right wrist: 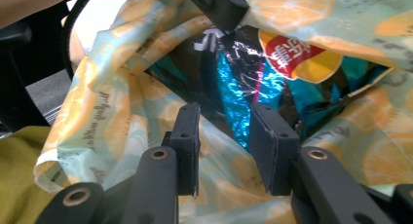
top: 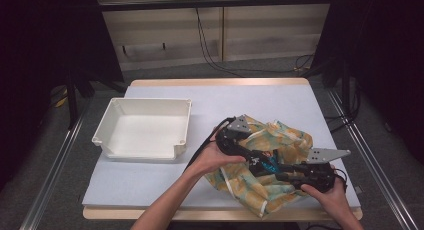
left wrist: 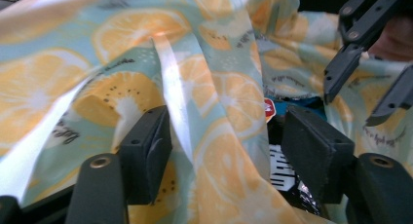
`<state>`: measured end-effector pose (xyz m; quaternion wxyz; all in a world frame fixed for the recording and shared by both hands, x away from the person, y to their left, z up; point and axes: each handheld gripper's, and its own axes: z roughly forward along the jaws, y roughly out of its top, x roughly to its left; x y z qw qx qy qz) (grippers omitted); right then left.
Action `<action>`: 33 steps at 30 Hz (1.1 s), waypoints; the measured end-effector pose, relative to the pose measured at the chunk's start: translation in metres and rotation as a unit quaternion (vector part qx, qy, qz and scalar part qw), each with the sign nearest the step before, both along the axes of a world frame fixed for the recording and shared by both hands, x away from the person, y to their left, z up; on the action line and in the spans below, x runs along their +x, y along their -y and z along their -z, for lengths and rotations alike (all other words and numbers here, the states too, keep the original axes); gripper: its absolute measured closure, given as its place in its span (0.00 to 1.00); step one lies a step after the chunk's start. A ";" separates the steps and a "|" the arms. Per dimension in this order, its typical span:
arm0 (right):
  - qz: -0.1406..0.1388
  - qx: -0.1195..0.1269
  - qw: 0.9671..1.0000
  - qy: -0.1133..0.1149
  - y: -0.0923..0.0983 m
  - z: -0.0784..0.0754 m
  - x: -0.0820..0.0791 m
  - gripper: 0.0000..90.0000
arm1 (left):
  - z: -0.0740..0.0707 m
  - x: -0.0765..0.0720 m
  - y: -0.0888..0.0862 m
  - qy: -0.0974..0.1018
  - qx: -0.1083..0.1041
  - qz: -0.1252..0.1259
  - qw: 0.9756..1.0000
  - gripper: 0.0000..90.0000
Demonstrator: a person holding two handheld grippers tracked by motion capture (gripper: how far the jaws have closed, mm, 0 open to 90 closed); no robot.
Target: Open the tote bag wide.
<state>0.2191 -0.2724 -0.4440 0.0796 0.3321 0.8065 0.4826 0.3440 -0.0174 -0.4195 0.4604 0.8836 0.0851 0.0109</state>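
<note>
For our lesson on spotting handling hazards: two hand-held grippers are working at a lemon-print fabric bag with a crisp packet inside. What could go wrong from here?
1. The right hand-held gripper straddles the blue crisp packet together with the bag's edge; it may pinch fabric with foil and drag both.
2. The left hand-held gripper stands open around a fold of the fabric bag, so the mouth could sag shut over the packet.
3. The bag overhangs the table edge and could slide off.
</note>
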 end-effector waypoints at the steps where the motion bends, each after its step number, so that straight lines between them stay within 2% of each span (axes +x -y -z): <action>1: -0.002 -0.002 1.000 -0.001 -0.001 0.000 -0.001 0.73 | 0.001 0.001 0.003 0.007 0.006 -0.003 1.000 0.39; 2: -0.004 -0.002 1.000 -0.001 -0.002 0.001 0.000 0.73 | 0.001 0.001 0.003 0.007 0.006 -0.003 1.000 0.41; 3: -0.006 -0.004 1.000 -0.003 -0.003 0.002 0.000 0.73 | 0.001 0.001 0.006 0.023 0.018 -0.011 1.000 0.47; 4: -0.006 -0.004 1.000 -0.003 -0.003 0.002 0.000 0.73 | 0.001 0.001 0.006 0.023 0.018 -0.011 1.000 0.56; 5: -0.008 -0.007 1.000 -0.005 -0.005 0.005 0.000 0.73 | 0.000 0.003 0.007 0.029 0.027 -0.004 0.999 0.68; 7: -0.012 -0.010 1.000 -0.007 -0.006 0.007 0.000 0.73 | -0.001 0.006 0.007 0.024 0.027 -0.001 0.999 0.89; 8: -0.012 -0.010 1.000 -0.007 -0.006 0.007 0.000 0.73 | -0.001 0.006 0.007 0.024 0.027 -0.001 0.999 0.96; 9: -0.012 -0.009 1.000 -0.008 -0.006 0.007 0.000 0.74 | -0.002 0.011 0.005 0.014 0.013 -0.011 1.000 0.98; 10: -0.011 -0.007 1.000 -0.009 -0.005 0.008 -0.001 0.75 | -0.002 0.014 0.004 0.005 0.000 -0.014 1.000 0.99; 12: -0.013 -0.008 1.000 -0.014 -0.005 0.011 -0.002 0.77 | -0.003 0.017 0.002 0.001 -0.003 -0.021 1.000 0.99; 14: -0.017 -0.009 1.000 -0.016 -0.006 0.011 -0.003 0.78 | -0.003 0.023 0.000 -0.013 -0.014 -0.033 0.999 0.99; 15: -0.027 -0.016 0.999 -0.018 -0.008 0.013 -0.006 0.80 | -0.003 0.029 -0.002 -0.015 -0.013 -0.041 0.999 0.99; 20: -0.039 -0.026 0.998 -0.031 -0.012 0.017 -0.009 0.83 | -0.001 0.041 -0.006 -0.032 -0.024 -0.055 0.998 0.99; 21: -0.043 -0.025 0.998 -0.041 -0.012 0.019 -0.011 0.85 | 0.001 0.046 -0.007 -0.044 -0.032 -0.061 0.997 0.99; 23: -0.053 -0.030 0.997 -0.048 -0.013 0.022 -0.015 0.85 | 0.002 0.047 -0.007 -0.055 -0.033 -0.060 0.996 0.99; 25: -0.062 -0.040 0.996 -0.055 -0.015 0.026 -0.024 0.85 | 0.003 0.049 -0.007 -0.053 -0.033 -0.062 0.996 0.99; 26: -0.065 -0.045 0.995 -0.058 -0.015 0.027 -0.027 0.86 | 0.005 0.052 -0.008 -0.058 -0.032 -0.064 0.996 0.98; 27: -0.066 -0.049 0.995 -0.061 -0.015 0.029 -0.030 0.86 | 0.007 0.055 -0.009 -0.058 -0.029 -0.074 0.995 0.98; 29: -0.065 -0.049 0.994 -0.069 -0.012 0.033 -0.033 0.87 | 0.011 0.061 -0.012 -0.069 -0.035 -0.083 0.993 0.98; 30: -0.065 -0.051 0.994 -0.070 -0.011 0.034 -0.034 0.87 | 0.011 0.061 -0.012 -0.069 -0.035 -0.083 0.993 0.98; 31: -0.062 -0.051 0.994 -0.071 -0.010 0.034 -0.035 0.87 | 0.015 0.063 -0.013 -0.085 -0.045 -0.088 0.992 0.96; 33: -0.055 -0.044 0.995 -0.066 -0.007 0.033 -0.034 0.85 | 0.014 0.061 -0.013 -0.084 -0.042 -0.087 0.992 0.92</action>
